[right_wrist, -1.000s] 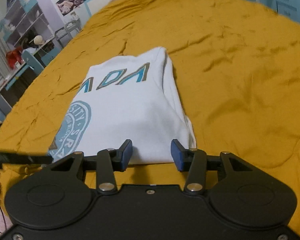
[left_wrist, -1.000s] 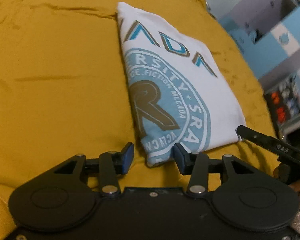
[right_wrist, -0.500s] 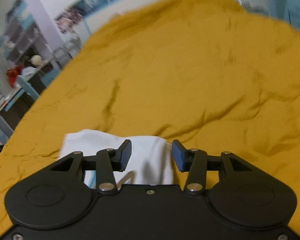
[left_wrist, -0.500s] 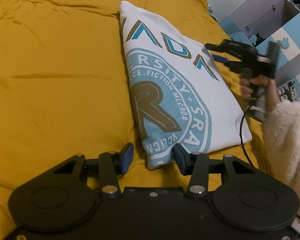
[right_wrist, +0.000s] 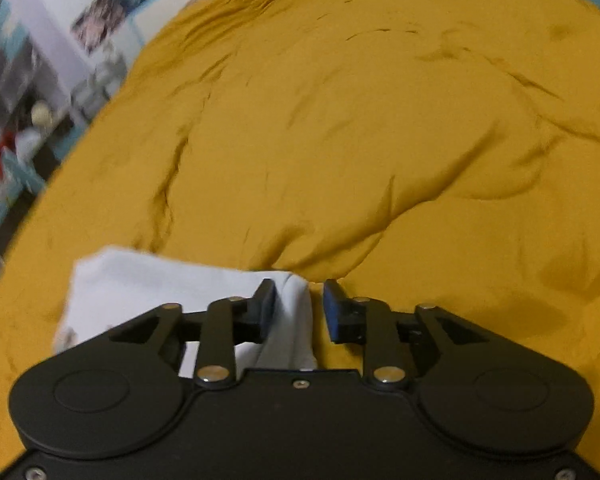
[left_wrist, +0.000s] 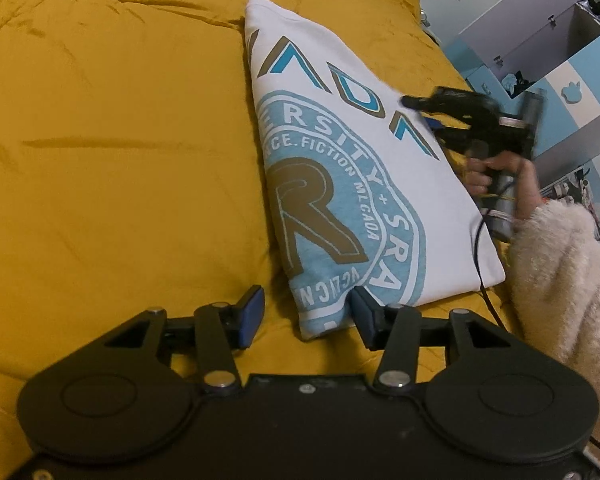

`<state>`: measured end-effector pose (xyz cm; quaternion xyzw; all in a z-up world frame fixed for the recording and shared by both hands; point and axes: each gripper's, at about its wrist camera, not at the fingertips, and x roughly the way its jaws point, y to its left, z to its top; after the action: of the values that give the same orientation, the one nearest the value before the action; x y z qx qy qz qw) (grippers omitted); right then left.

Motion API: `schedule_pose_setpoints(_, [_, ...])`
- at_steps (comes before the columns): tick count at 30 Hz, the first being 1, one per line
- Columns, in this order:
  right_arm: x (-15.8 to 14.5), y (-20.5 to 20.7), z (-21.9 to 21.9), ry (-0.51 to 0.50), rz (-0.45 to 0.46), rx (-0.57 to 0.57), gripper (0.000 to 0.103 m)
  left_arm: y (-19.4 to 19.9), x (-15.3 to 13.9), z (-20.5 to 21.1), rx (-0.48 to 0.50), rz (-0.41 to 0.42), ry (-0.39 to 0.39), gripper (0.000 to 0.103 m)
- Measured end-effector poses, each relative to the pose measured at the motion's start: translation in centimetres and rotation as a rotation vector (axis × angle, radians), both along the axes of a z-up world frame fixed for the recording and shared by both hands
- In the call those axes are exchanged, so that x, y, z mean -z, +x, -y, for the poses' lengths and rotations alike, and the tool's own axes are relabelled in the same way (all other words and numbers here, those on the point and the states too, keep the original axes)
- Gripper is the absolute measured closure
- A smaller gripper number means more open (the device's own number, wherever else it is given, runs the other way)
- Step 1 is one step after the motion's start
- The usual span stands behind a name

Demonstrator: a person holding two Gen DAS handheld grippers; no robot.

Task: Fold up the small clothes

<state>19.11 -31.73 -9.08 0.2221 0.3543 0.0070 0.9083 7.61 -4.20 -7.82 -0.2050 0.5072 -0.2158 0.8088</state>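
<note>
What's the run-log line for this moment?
left gripper: open, at shirt near corner | right gripper: closing over far edge, open | bedspread

One folded white printed T-shirt lies on one mustard-yellow quilted bedspread. Two black two-finger grippers: left gripper, right gripper.

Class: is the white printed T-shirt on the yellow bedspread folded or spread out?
Folded: the T-shirt forms a compact rectangle, its round print cut off at the doubled edge.
</note>
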Motion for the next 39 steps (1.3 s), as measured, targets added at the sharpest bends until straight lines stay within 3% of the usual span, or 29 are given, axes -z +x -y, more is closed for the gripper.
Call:
schedule_pose_setpoints(6, [-5.2,-9.9,-0.3,0.027,0.138,-0.149,0.069,0.0,-0.1,-0.1,-0.001,0.000,-0.002,0.052])
schedule_pose_setpoints(9, [-5.5,-15.6,-0.9,-0.022,0.102,-0.197,0.069,0.0,-0.1,-0.1,-0.004,0.002,-0.003,0.052])
schedule_pose_setpoints(13, [-4.0,-20.2,-1.1,-0.041,0.018,-0.183,0.069,-0.1,-0.1,0.0,-0.005,0.004,0.001,0.052])
schedule_pose_setpoints(15, [-3.1,-21.3,-1.2,-0.039,-0.003,-0.197,0.075,0.0,-0.1,-0.1,-0.006,0.000,0.002,0.052])
schedule_pose_setpoints(16, [-2.8,-21.7,-1.4,-0.046,-0.002,-0.192,0.096,0.0,-0.2,-0.1,-0.008,-0.004,0.001,0.052])
schedule_pose_setpoints(20, [-4.1,-21.9,-1.5,-0.063,0.044,-0.126,0.098,0.1,-0.4,-0.1,-0.016,-0.006,0.004,0.051])
schedule_pose_setpoints(25, [-0.6,-20.9,-1.7,-0.089,-0.058,-0.110,0.098,-0.6,-1.0,-0.4,-0.017,0.004,0.010,0.051])
schedule_pose_setpoints(27, [-1.0,-21.2,-1.6,-0.092,-0.055,-0.106,0.092,-0.8,-1.5,-1.5,-0.039,-0.004,-0.026,0.051])
schedule_pose_setpoints(28, [-1.4,-21.2,-1.4,-0.075,-0.056,-0.103,0.080,-1.0,-1.8,-2.4,-0.064,-0.012,-0.059,0.051])
schedule_pose_setpoints(29, [-1.8,-21.4,-1.0,-0.057,-0.046,-0.097,0.075,-1.1,-2.0,-3.1,-0.081,-0.021,-0.090,0.051])
schedule_pose_setpoints(31, [-3.2,-21.8,0.4,0.008,0.022,-0.095,0.073,-1.0,-2.0,-4.4,-0.111,-0.039,-0.153,0.051])
schedule_pose_setpoints(34, [-4.9,-20.1,2.9,0.131,0.124,-0.077,0.047,-0.6,-1.6,-5.6,-0.146,-0.053,-0.200,0.050])
schedule_pose_setpoints(37, [-5.5,-16.9,4.4,0.146,0.205,-0.093,0.045,-0.2,-0.8,-5.7,-0.145,-0.072,-0.231,0.050])
schedule_pose_setpoints(39, [-5.0,-14.0,5.2,0.169,0.191,-0.120,0.041,0.0,-0.3,-5.5,-0.135,-0.079,-0.250,0.050])
